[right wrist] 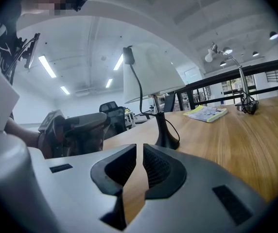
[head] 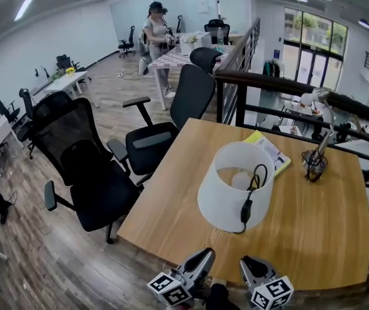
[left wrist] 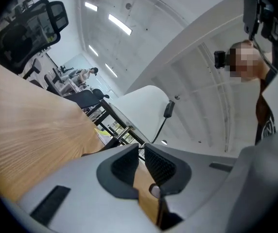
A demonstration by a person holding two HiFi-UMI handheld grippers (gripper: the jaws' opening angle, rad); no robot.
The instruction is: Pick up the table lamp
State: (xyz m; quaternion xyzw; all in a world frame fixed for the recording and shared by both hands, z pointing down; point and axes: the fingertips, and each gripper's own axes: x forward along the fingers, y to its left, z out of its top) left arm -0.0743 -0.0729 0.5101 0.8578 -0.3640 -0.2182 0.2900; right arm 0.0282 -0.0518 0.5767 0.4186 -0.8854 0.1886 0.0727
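Left tongs [head: 206, 254], right tongs [head: 246, 262] closed, empty, at table [head: 313, 228] edge; lamp [head: 226, 202] beyond

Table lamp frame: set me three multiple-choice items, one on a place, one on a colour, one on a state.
1. Where is the yellow booklet? A on a chair; B on the table beyond the table lamp, toward the railing; C on the floor.
2. The lamp's shade is: A red; B black; C white.
3. The lamp is: A upright on the table, untouched; B tipped over; C lifted.
B: head view shows it past the shade. C: white in every view. A: its base rests on the wood, left tool and right tool short of it.
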